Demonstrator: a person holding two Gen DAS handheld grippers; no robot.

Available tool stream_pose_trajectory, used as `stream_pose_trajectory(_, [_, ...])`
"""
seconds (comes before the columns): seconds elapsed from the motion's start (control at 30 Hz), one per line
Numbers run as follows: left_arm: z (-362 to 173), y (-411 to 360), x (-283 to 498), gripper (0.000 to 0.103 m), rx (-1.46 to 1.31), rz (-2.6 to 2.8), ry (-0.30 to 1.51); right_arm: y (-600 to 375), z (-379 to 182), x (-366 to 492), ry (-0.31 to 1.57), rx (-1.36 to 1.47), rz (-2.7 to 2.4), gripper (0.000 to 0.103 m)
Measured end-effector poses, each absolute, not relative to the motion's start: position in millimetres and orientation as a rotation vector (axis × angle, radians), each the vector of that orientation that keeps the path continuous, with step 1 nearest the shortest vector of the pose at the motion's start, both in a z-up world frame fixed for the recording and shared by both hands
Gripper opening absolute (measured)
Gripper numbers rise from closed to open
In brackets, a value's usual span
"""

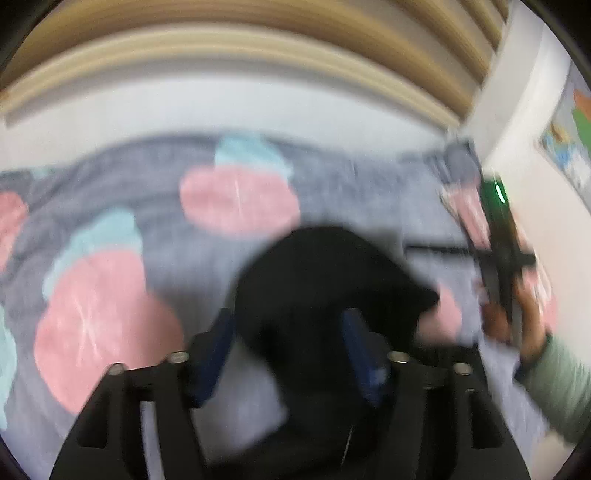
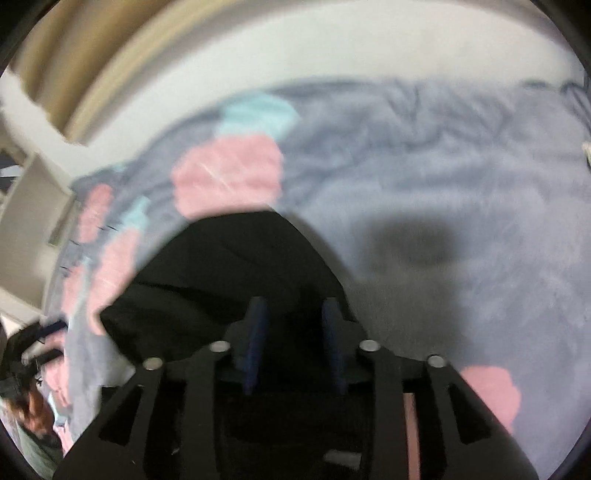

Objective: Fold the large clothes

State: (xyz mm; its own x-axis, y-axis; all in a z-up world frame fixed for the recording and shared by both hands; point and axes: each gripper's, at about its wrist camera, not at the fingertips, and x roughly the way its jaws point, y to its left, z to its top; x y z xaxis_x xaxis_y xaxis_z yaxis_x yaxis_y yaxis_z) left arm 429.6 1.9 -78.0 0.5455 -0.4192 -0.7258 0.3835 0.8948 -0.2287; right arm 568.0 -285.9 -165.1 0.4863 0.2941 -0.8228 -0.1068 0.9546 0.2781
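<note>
Both views are blurred by motion. A black garment (image 1: 325, 280) hangs bunched between the blue fingers of my left gripper (image 1: 291, 328), above a grey bedspread (image 1: 177, 236) with pink and blue patches. In the right wrist view the same black garment (image 2: 229, 266) spreads in front of and under my right gripper (image 2: 293, 314), whose blue fingers stand a little apart with black cloth between them. The right gripper also shows in the left wrist view (image 1: 498, 251), held by a hand in a green sleeve.
The bedspread (image 2: 461, 206) covers the whole bed. A white wall (image 1: 258, 96) and beige curtain (image 1: 236, 22) stand behind it. A white wall with a colourful poster (image 1: 569, 133) is at the right.
</note>
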Motion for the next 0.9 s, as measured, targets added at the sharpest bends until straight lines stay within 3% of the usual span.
stream_pose_trajectory(0.17, [-131.9,-29.2,471.4,0.07,-0.063,-0.452,0.983,-254.0,-177.1,559.5,1.11,0.072,0.318,0.05])
stream_pose_trajectory(0.3, [-217.4,-19.4,479.5,0.07,-0.032,-0.331,1.218,-239.6,-246.8,545.8,1.279,-0.005,0.347,0.047])
stream_pose_trajectory(0.33, [-236.9,-9.8,482.3,0.077,-0.062,-0.301,1.261,-241.2,-261.8,544.4,1.301,-0.016,0.334,0.044])
stream_pose_trajectory(0.4, [-256.5,17.5,486.5,0.079,-0.259,-0.336,1.271,-247.2,-276.0,541.9,1.292,0.021,0.333,0.041])
stream_pose_trajectory(0.53, [-230.0,21.0,478.2,0.077,-0.226,-0.346,1.205,-252.2,-263.9,540.7,1.277,0.048,0.331,0.04])
stream_pose_trajectory(0.77, [-128.2,19.6,453.8,0.077,-0.234,-0.484,0.91,-231.9,-176.1,540.7,1.09,-0.026,0.463,0.047])
stream_pose_trajectory(0.9, [-131.5,-0.3,477.3,0.077,-0.218,-0.472,0.911,-208.7,-170.7,588.7,1.065,-0.018,0.43,0.048])
